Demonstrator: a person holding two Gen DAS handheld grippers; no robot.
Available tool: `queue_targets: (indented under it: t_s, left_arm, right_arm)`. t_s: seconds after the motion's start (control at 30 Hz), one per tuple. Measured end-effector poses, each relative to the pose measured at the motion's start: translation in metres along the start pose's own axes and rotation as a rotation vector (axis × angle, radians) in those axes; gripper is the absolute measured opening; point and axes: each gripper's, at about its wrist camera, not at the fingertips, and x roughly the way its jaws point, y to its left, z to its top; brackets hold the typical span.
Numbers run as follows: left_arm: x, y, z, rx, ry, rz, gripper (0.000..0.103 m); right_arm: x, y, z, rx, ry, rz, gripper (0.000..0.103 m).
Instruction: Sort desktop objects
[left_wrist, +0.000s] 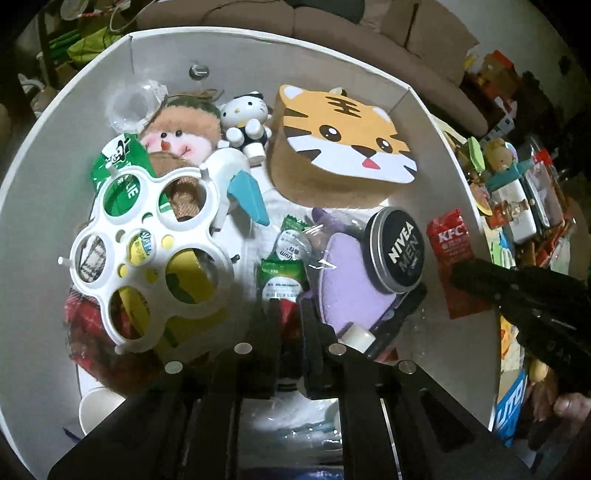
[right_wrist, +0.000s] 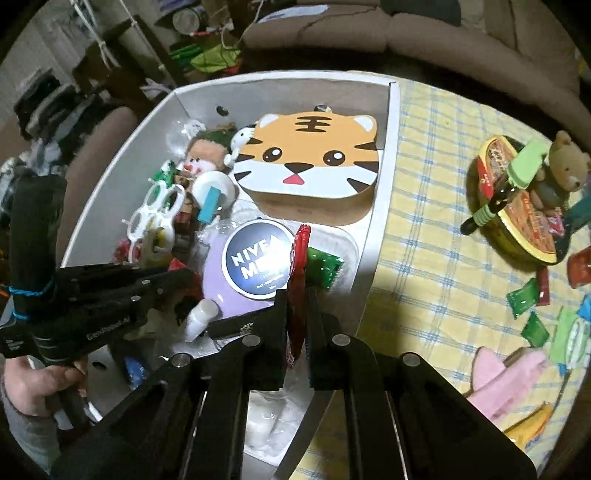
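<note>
A white box (left_wrist: 44, 206) holds a tiger-face box (left_wrist: 343, 140), a Nivea Men tin (left_wrist: 400, 249), a purple pad (left_wrist: 347, 288), a white ring tray (left_wrist: 147, 251), a Hello Kitty figure (left_wrist: 245, 118), a plush doll (left_wrist: 177, 129) and green sachets (left_wrist: 284, 273). My left gripper (left_wrist: 288, 310) is low inside the box with its jaws nearly together and nothing visibly between them. My right gripper (right_wrist: 297, 299) is shut on a red KFC sachet (right_wrist: 298, 266), also seen in the left wrist view (left_wrist: 452, 251), above the box's (right_wrist: 380, 206) right side, beside the tin (right_wrist: 258, 258).
On the yellow checked cloth (right_wrist: 436, 229) to the right of the box are a noodle bowl (right_wrist: 521, 206) with a teddy bear (right_wrist: 565, 162) and a green clip, loose green and red sachets (right_wrist: 522, 295), and a pink item (right_wrist: 506, 373). A sofa stands behind.
</note>
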Motion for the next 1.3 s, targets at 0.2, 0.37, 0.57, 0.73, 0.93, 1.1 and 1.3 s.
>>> queue_targets:
  t_s: [0.2,0.37,0.57,0.73,0.93,1.1,1.3]
  left_arm:
    - [-0.012,0.002,0.001,-0.011,-0.026,0.017,0.03]
    - [-0.026,0.002,0.0,-0.019,-0.05,0.006,0.034]
    - [-0.048,-0.021,-0.002,0.03,-0.082,-0.003,0.041]
    - [-0.068,-0.062,-0.006,0.103,-0.115,-0.048,0.05]
    - [-0.073,-0.123,-0.004,0.159,-0.133,-0.117,0.081]
    - [-0.063,-0.171,-0.006,0.192,-0.138,-0.113,0.093]
    - [-0.061,-0.217,-0.032,0.245,-0.156,-0.014,0.103]
  right_arm:
    - [-0.01,0.0,-0.001,0.03,0.006,-0.019,0.015]
    - [-0.024,-0.001,-0.002,0.026,-0.007,-0.013,0.021]
    - [-0.061,-0.009,-0.005,-0.03,-0.069,-0.046,0.021]
    - [-0.11,-0.048,-0.008,-0.048,-0.13,-0.051,0.024]
    - [-0.134,-0.114,-0.019,0.006,-0.134,-0.103,0.034]
    - [-0.13,-0.165,-0.046,0.08,-0.134,-0.087,0.052]
    - [-0.14,-0.187,-0.093,0.135,-0.186,-0.089,0.103]
